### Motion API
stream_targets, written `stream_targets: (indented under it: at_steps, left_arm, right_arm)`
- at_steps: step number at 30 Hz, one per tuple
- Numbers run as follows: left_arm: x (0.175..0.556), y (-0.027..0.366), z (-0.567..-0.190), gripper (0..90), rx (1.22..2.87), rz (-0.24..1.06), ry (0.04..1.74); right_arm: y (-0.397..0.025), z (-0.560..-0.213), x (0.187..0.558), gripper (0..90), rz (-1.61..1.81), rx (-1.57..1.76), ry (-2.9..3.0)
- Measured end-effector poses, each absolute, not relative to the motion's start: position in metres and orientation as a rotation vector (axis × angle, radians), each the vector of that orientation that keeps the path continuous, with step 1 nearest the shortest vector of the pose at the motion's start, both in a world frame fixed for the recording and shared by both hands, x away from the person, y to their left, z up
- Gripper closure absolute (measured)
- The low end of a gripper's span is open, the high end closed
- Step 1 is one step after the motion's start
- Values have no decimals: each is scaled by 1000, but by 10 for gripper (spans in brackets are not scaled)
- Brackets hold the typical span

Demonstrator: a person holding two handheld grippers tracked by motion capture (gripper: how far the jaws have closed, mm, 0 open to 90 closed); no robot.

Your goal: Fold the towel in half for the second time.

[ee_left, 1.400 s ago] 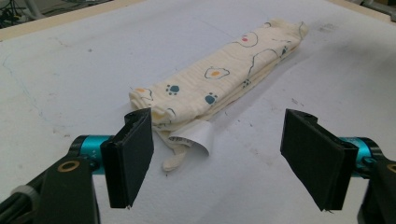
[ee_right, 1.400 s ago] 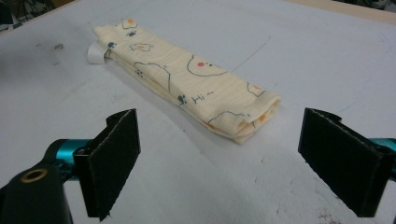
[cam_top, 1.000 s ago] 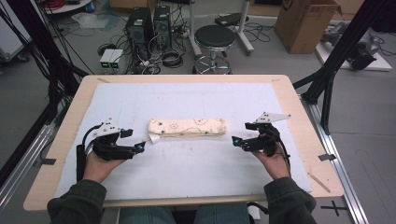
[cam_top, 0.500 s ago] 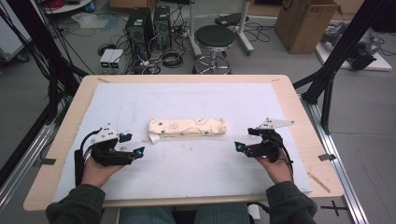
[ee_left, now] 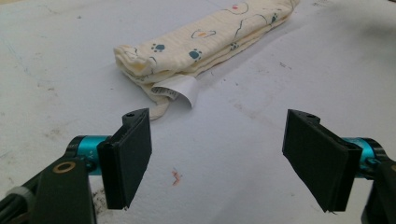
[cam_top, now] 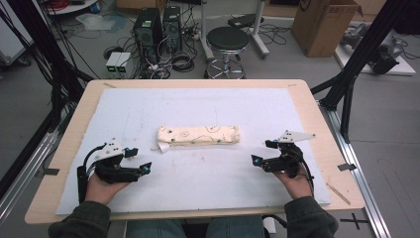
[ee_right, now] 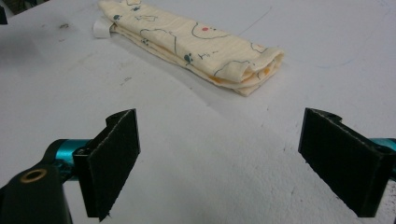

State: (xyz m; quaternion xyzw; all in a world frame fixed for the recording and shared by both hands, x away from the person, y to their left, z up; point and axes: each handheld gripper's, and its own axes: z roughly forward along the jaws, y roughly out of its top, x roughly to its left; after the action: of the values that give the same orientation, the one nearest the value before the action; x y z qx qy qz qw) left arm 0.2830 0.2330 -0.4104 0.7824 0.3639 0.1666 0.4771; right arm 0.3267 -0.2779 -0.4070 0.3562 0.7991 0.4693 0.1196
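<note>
Folded cloth: a cream-yellow folded cloth [cam_top: 198, 135] with small printed paw marks and outlines lies lengthwise, left to right, about mid-table on the white mat [cam_top: 208, 183]; it sits flat, several layers thick at each end.
Label: a white tag [ee_left: 180, 89] sticks out from the cloth's left end, on the near side, and curls up off the mat.
Left gripper: the left gripper [cam_top: 138, 160] rests low over the mat at the near left, held in the person's left hand [cam_top: 101, 186]; its jaws stand wide apart with nothing between them.
Cloth relative to left gripper: the cloth's left end lies farther away and to the right of this gripper, near but apart from it; in the left gripper view the tagged end sits just beyond the gap, closer to the left jaw, and the roll runs off to the far right.
Right gripper: the right gripper [cam_top: 261, 152] sits at the near right in the person's right hand [cam_top: 294, 181], its grey plate [cam_top: 294, 136] on top; its jaws are also spread wide and empty.
Cloth relative to right gripper: the cloth's right end lies to the left and farther away, clear of the jaws; in the right gripper view the doubled-over end shows ahead of the gap, with bare mat between.
Table: a wooden table [cam_top: 322, 124] carries the mat; its edge shows all round.
Room beyond: a black stool [cam_top: 228, 39], computer towers [cam_top: 158, 25] and a cardboard box [cam_top: 324, 22] stand on the floor past the far edge.
</note>
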Motion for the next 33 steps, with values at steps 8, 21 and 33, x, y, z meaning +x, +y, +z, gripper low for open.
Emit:
stream_targets:
  at_steps: [8, 21, 33]
  left_arm:
    - [275, 236, -412, 245, 1918, 411, 883]
    - [262, 242, -413, 245, 1920, 441, 882]
    - [248, 249, -416, 244, 1917, 464, 891]
  right_arm:
    - [-281, -413, 321, 120, 1364, 1055, 2337]
    - [-290, -417, 306, 120, 1361, 1059, 2323]
    - [-301, -421, 295, 120, 1355, 1079, 2304]
